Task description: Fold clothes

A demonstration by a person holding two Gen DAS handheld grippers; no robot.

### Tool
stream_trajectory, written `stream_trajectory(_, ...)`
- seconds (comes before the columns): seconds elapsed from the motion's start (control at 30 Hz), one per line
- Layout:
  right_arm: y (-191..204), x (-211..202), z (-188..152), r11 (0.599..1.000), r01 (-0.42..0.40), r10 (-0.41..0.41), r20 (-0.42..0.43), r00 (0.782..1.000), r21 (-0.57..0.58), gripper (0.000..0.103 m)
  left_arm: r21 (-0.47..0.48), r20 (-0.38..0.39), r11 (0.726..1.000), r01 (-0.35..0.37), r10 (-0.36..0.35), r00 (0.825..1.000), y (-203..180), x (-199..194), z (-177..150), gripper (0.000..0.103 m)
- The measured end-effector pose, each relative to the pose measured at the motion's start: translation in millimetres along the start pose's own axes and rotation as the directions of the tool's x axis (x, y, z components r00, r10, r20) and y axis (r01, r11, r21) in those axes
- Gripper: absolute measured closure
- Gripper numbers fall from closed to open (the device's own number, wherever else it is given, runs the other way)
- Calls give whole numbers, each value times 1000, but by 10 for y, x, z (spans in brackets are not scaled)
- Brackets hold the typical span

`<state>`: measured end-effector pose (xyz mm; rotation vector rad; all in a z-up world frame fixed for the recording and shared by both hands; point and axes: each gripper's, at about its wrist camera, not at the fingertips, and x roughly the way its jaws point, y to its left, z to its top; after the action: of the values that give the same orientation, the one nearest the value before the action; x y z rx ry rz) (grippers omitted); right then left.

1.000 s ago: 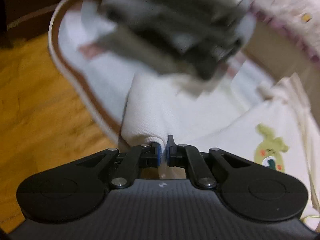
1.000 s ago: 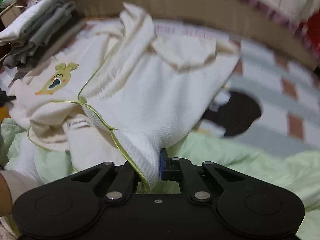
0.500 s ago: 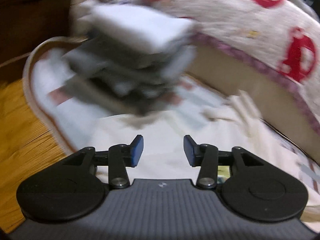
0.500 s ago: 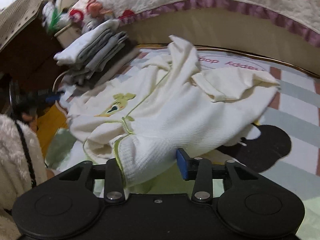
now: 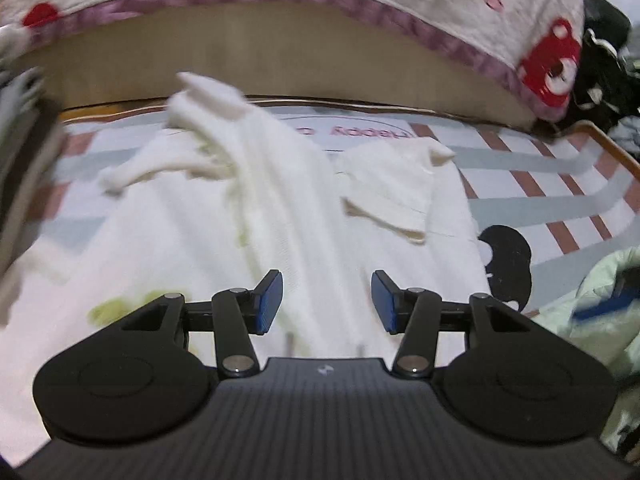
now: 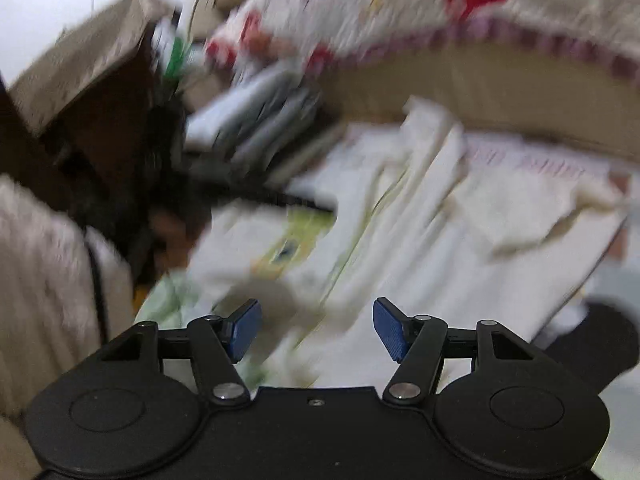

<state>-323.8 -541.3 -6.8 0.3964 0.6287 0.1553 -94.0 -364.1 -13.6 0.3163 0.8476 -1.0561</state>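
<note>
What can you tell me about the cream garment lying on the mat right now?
The cream garment looks like soft ribbed knit, with thin yellow-green trim and a yellow-green cartoon print on the front. It lies spread but rumpled on the striped mat; one short sleeve is folded over its body and a ridge of cloth runs up the middle. Both the left tool and the right tool are open above it, holding nothing. A light green cloth lies alongside.

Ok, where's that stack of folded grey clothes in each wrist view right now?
Left wrist: stack of folded grey clothes, blurred, at the far left edge.
Right wrist: same stack, blurred, upper centre-left, beyond the cream garment.
Shared landmark: the cream garment, lying in front of both open grippers.
</note>
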Motion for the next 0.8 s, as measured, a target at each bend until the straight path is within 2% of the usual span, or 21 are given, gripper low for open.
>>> stream_trajectory(0.07,-254,38,166,985,165,-164,31,986,-50,36,16,-5,1000,-4,4,1000,-49,251,94,55)
stream_trajectory(0.1,-382,92,242,965,253,-251,35,967,-74,36,15,-9,1000,-20,21,1000,-57,351,115,55)
stream_trajectory(0.13,-553,196,315,929,354,-353,23,935,-106,36,13,-14,999,-37,37,999,-64,450,136,56)
stream_trajectory(0.17,-725,301,388,882,450,-452,14,892,-139,36,6,-20,999,-47,47,999,-28,442,101,61)
stream_trajectory(0.2,-899,415,433,836,514,-525,-4,851,-190,36,-1,-27,998,-56,56,998,9,433,67,79)
stream_trajectory(0.23,-1046,502,454,797,548,-571,-24,820,-255,37,-7,-34,998,-66,66,997,45,424,32,87)
stream_trajectory(0.27,-1219,604,493,753,559,-610,-50,791,-348,39,-14,-40,997,-76,76,996,82,415,-3,88)
stream_trajectory(0.3,-1355,643,505,728,553,-625,-62,778,-404,46,-21,-47,996,-86,85,995,119,406,-37,88)
stream_trajectory(0.33,-1475,645,539,717,542,-627,-66,777,-438,48,-27,-54,995,-96,95,994,155,397,-72,88)
stream_trajectory(0.43,-1668,675,620,735,483,-576,-64,815,-476,48,-47,-75,991,-126,123,990,265,371,-176,88)
stream_trajectory(0.5,-1662,831,619,705,451,-559,-38,828,-548,47,-59,-89,987,-147,141,986,338,353,-245,88)
stream_trajectory(0.53,-1684,966,617,676,443,-571,-37,820,-589,47,-66,-96,985,-157,150,984,375,344,-279,88)
stream_trajectory(0.57,-1741,1134,611,657,424,-590,-75,804,-623,48,-98,-98,982,-159,149,984,436,317,-300,88)
stream_trajectory(0.6,-1825,1274,619,658,412,-605,-118,787,-630,50,-130,-100,978,-160,148,984,498,290,-320,88)
stream_trajectory(0.63,-1913,1375,637,664,411,-611,-137,780,-625,59,-162,-102,973,-162,147,984,560,263,-341,88)
stream_trajectory(0.67,-2001,1475,654,670,409,-615,-155,773,-619,61,-198,-100,966,-167,150,984,596,231,-375,88)
stream_trajectory(0.73,-2083,1576,690,677,427,-614,-140,777,-600,60,-228,-83,963,-146,130,988,594,178,-436,88)
stream_trajectory(0.8,-2133,1668,737,684,462,-612,-100,785,-565,55,-215,-75,966,-145,132,988,541,184,-476,88)
